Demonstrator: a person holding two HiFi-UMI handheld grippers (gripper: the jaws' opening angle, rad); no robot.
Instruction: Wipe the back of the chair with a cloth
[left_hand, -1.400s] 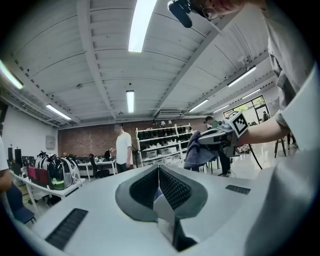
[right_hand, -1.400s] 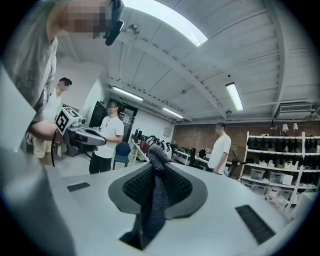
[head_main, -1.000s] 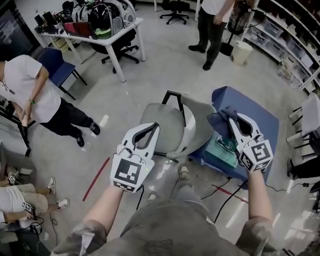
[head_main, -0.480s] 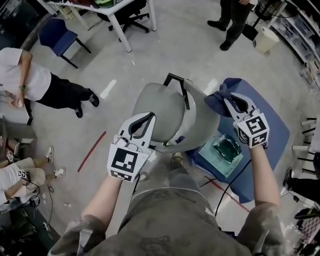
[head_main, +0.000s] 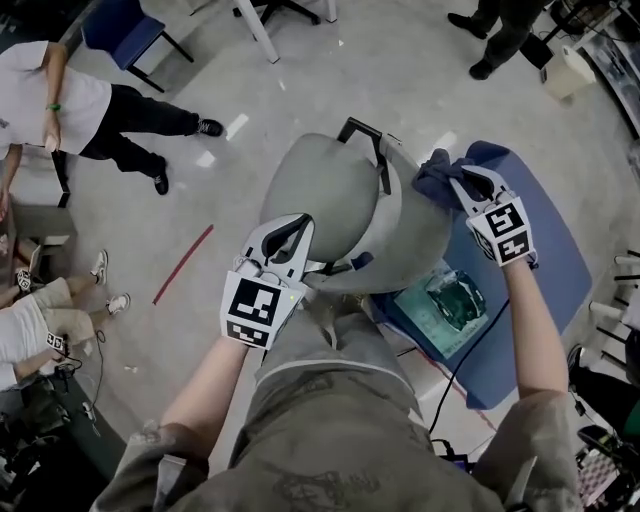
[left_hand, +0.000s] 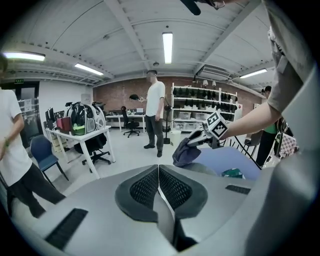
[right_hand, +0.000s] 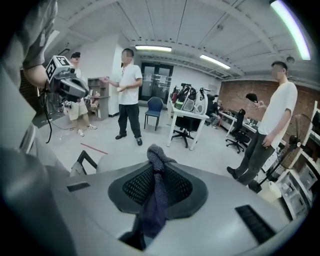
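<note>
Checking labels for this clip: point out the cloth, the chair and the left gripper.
cloth (head_main: 433, 172): head view, bunched dark fabric.
chair (head_main: 408, 238): head view, grey backrest.
left gripper (head_main: 302, 222): head view, between its closed fingertips.

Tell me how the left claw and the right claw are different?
The left claw holds nothing; the right claw grips a dark blue cloth. The left claw is at the left of the grey chair, the right claw at its right. Both claws are shut.
</note>
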